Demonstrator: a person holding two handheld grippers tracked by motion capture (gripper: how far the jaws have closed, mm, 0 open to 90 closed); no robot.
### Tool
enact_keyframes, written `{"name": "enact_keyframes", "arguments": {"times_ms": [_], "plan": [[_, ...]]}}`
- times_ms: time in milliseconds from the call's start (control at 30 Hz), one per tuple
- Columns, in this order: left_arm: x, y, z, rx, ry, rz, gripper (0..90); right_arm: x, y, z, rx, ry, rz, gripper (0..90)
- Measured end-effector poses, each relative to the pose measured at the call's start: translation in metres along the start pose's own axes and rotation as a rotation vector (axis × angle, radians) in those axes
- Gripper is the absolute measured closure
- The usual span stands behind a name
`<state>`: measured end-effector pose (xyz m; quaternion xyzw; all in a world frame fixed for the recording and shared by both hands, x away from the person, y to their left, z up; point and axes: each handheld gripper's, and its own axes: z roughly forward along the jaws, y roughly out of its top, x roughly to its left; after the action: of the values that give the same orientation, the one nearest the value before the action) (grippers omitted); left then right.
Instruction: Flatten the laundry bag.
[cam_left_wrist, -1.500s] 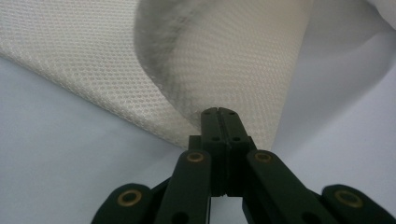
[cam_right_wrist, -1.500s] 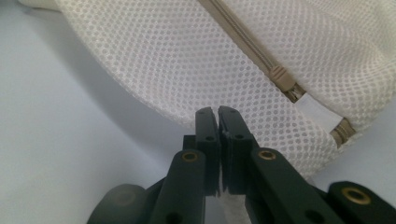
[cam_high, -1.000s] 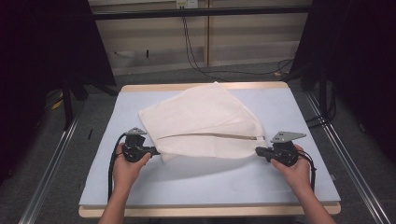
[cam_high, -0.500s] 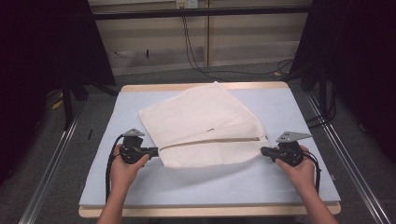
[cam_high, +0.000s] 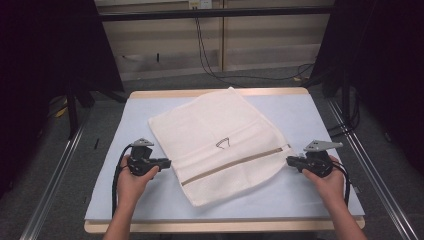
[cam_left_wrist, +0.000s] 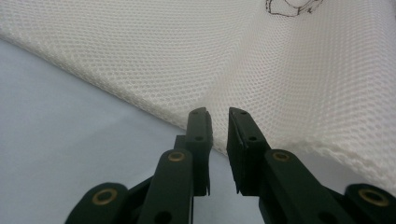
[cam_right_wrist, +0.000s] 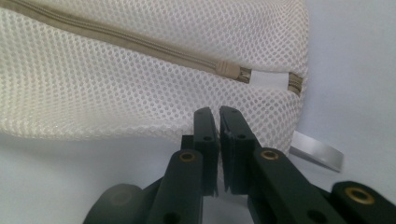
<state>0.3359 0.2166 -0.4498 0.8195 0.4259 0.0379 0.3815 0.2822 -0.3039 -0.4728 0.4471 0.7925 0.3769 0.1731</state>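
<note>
Left gripper (cam_high: 167, 162) at left side of pale blue-grey worktop (cam_high: 125, 200), held in left hand (cam_high: 134, 175), pointing right toward left edge of cream mesh laundry bag (cam_high: 220, 145). Fingers (cam_left_wrist: 198, 135) slightly spread, just been opening, narrow gap between pads, nothing pinched. Bag edge just beyond fingertips in left gripper view, mesh (cam_left_wrist: 233, 60) rising up behind, not between pads.

Bag lying flat mid-worktop, turned at an angle, one corner toward far edge. Tan zipper (cam_high: 235, 162) running diagonally across near part of bag. Small dark thread-like mark (cam_high: 223, 143) on top of mesh near centre.

Right gripper (cam_high: 288, 160) at right side of worktop in right hand (cam_high: 325, 177), pointing left at right corner of bag near zipper end. Fingers (cam_right_wrist: 205, 135) pressed almost together, only a sliver between pads, nothing gripped. Mesh edge just ahead of tips, whether touching cannot tell. Zipper pull (cam_right_wrist: 229, 69) above tips, white label tab (cam_right_wrist: 315, 151) on worktop just right of them.
</note>
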Motion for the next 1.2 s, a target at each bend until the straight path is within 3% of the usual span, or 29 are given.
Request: {"name": "enact_keyframes", "arguments": {"times_ms": [167,233,433,667,700,1000,1067,1200], "plan": [[0.001,-0.002,0.003,-0.004,0.016,-0.012,73.3,-0.003,-0.001,-0.002,0.003,0.002,0.002,85.6],[0.002,-0.002,0.005,-0.009,0.035,-0.012,65.2,-0.003,-0.002,-0.002,0.003,0.004,-0.003,85.2],[0.005,-0.004,0.012,-0.021,0.101,-0.012,56.4,-0.004,-0.001,-0.003,0.016,-0.010,-0.005,86.4],[0.003,-0.003,0.024,0.014,0.090,-0.002,51.4,-0.004,-0.001,-0.004,0.015,-0.014,-0.013,86.1],[0.002,-0.003,0.027,0.033,0.079,-0.003,51.5,-0.004,-0.001,-0.004,0.014,-0.014,-0.013,86.2],[-0.004,-0.003,0.031,0.033,0.094,0.002,55.7,-0.003,-0.001,-0.003,0.017,-0.018,-0.018,86.2],[-0.006,-0.002,0.031,0.048,0.108,0.026,56.6,-0.003,-0.001,-0.003,0.015,-0.017,-0.021,86.1],[-0.008,-0.001,0.033,0.055,0.094,0.029,67.3,-0.002,-0.001,-0.003,0.020,-0.012,-0.023,86.2]]}}
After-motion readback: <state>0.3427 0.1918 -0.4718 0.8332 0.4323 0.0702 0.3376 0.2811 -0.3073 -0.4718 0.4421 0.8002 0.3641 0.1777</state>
